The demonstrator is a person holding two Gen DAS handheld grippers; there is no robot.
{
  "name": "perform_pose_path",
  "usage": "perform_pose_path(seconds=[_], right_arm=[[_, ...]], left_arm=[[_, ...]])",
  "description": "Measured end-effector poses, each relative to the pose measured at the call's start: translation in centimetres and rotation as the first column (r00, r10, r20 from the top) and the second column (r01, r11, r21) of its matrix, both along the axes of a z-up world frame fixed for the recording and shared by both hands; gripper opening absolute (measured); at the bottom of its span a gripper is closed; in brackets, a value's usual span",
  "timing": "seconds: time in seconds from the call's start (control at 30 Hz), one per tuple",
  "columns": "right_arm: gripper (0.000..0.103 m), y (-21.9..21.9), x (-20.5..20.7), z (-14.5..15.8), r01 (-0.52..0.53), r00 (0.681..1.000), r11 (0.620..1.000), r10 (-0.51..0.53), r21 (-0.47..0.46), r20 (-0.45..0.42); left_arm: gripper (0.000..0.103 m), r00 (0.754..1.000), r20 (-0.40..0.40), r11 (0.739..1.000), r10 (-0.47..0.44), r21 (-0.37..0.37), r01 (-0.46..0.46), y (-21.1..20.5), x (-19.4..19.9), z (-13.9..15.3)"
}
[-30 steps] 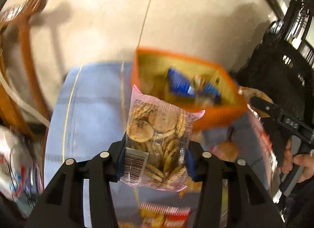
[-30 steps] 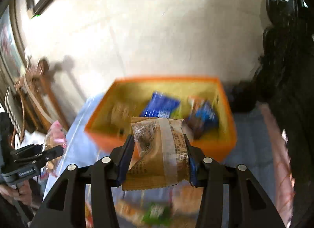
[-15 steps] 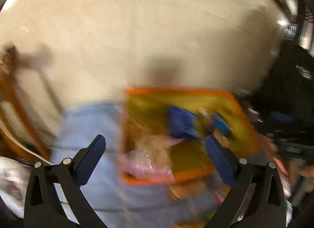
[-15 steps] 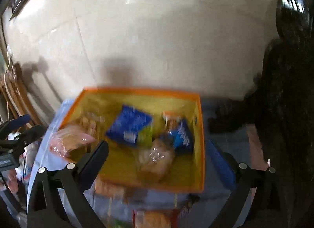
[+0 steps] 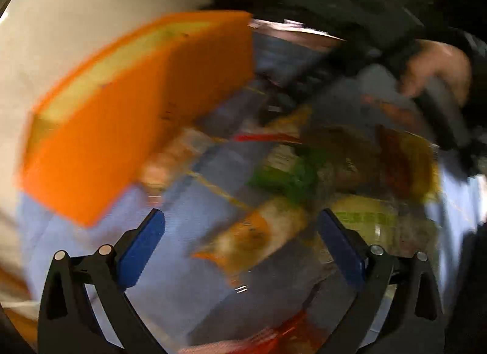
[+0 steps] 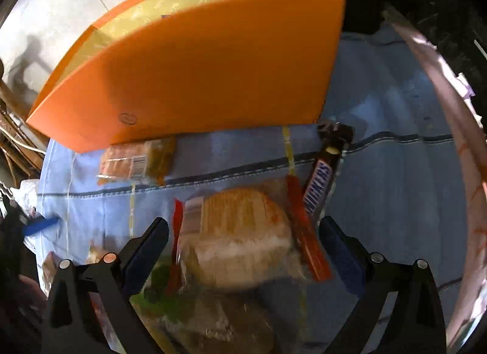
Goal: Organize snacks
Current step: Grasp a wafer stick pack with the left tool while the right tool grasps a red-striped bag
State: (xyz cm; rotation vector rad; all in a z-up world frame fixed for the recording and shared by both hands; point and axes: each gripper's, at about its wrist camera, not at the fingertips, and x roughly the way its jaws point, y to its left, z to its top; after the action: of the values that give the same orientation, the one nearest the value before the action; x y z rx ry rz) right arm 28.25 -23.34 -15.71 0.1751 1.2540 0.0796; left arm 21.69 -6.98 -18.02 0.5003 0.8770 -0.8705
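While both views are smeared by motion blur, the main layout is legible. Left tongs (image 5: 240, 232): released, blue pads spread wide at the bottom of the left wrist view, nothing between them. Right tongs (image 6: 243, 238): likewise released, pads wide apart at the bottom of the right wrist view, gripping nothing.

Orange box (image 6: 194, 61) with yellow lining fills the upper centre of the right wrist view; in the left wrist view it sits upper left (image 5: 121, 116). It stands on a desk covered with a blue cloth (image 6: 395, 189). Contents of the box cannot be seen from either angle.

Loose snacks lie on the cloth in front of the box:
- clear bag of round biscuits with red seams (image 6: 240, 238), lower centre of the right wrist view, lying between the spread right pads but not touched by them;
- Snickers bar (image 6: 319, 189), just right of that bag, one end pointing toward the box corner;
- small wrapped cake with barcode label (image 6: 137, 165), directly below the box's front wall, left of centre;
- green packet (image 5: 289, 174) and an orange-tinted packet (image 5: 252, 238) in the centre of the left wrist view, too blurred to identify further.

A hand on a dark handle (image 5: 435, 70) appears upper right in the left wrist view.
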Motion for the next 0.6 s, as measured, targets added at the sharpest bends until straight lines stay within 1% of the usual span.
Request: perform_pose_path(seconds=[0.03,0.07,0.1,0.17,0.2,0.23,0.27,0.3,0.33,0.37,0.4,0.43,0.47,0.5,0.57,0.6], right_arm=[[0.099,0.1,0.4,-0.4,0.008,1.000,1.000,-0.008,-0.005,-0.007],[0.099,0.2,0.7,-0.6,0.013,1.000,1.000,-0.013,-0.016,-0.015],[0.099,0.3,0.9,-0.9,0.014,1.000,1.000,-0.014,-0.021,-0.022],[0.099,0.5,1.0,-1.3,0.017,0.999,1.000,-0.017,-0.015,-0.035],[0.096,0.6,0.9,-1.4,0.017,0.999,1.000,-0.017,-0.010,-0.032],[0.089,0.8,0.7,-1.4,0.014,1.000,1.000,-0.014,-0.015,-0.026],[0.070,1.0,0.4,-1.2,0.006,1.000,0.999,-0.007,-0.037,-0.016],[0.050,1.1,0.1,-0.9,-0.004,1.000,1.000,0.004,-0.031,-0.007],[0.047,0.9,-0.2,-0.5,0.000,1.000,1.000,0.000,0.018,-0.006],[0.042,0.8,-0.5,-0.2,0.010,1.000,0.999,-0.010,0.037,-0.011],[0.036,0.7,-0.7,0.0,0.013,1.000,0.999,-0.012,0.045,-0.007],[0.032,0.6,-1.0,0.3,0.014,1.000,0.998,-0.014,0.064,-0.001],[0.019,0.6,-1.2,0.6,0.013,1.000,0.996,-0.013,0.089,0.003],[0.016,0.5,-1.4,1.0,0.014,1.000,0.993,-0.015,0.116,0.009],[0.016,0.6,-2.1,2.2,0.017,0.999,0.992,-0.022,0.122,0.041],[0.016,0.6,-2.4,2.7,0.017,0.998,0.992,-0.024,0.122,0.060]], left_arm=[[0.099,0.998,-0.053,0.999,-0.033,-0.012,0.032,-0.3,0.5,-0.9],[0.099,0.996,-0.076,0.998,-0.053,-0.021,0.052,-0.6,0.7,-1.6],[0.099,0.994,-0.082,0.997,-0.068,-0.034,0.065,-0.7,1.0,-1.9],[0.099,0.996,-0.057,0.998,-0.065,0.000,0.065,-1.0,1.4,-2.8],[0.096,0.996,-0.064,0.998,-0.058,-0.002,0.058,-1.1,1.7,-3.3],[0.068,0.994,-0.106,0.999,-0.035,-0.020,0.033,-1.1,2.2,-3.7],[0.056,0.980,-0.197,0.999,-0.028,-0.048,0.019,-1.0,2.5,-4.1],[0.043,0.961,-0.276,0.997,-0.011,-0.078,-0.011,-0.8,2.6,-4.3],[0.036,0.952,-0.305,0.997,0.004,-0.072,-0.027,-0.6,2.2,-4.2],[0.033,0.960,-0.278,0.999,-0.013,-0.047,0.000,-0.6,1.1,-4.1],[0.028,0.968,-0.250,0.999,-0.036,-0.002,0.037,-0.7,-0.2,-4.3],[0.022,0.974,-0.221,0.998,-0.047,0.021,0.053,-0.8,-1.2,-4.4],[0.021,0.975,-0.217,0.997,-0.051,0.047,0.063,-0.8,-2.1,-4.5],[0.021,0.975,-0.220,0.997,-0.039,0.057,0.052,-0.7,-2.6,-4.6],[0.021,0.960,-0.280,0.998,0.023,0.058,-0.007,-0.5,-3.1,-4.9],[0.021,0.954,-0.295,0.997,0.056,0.069,-0.037,-0.5,-3.1,-5.0]])
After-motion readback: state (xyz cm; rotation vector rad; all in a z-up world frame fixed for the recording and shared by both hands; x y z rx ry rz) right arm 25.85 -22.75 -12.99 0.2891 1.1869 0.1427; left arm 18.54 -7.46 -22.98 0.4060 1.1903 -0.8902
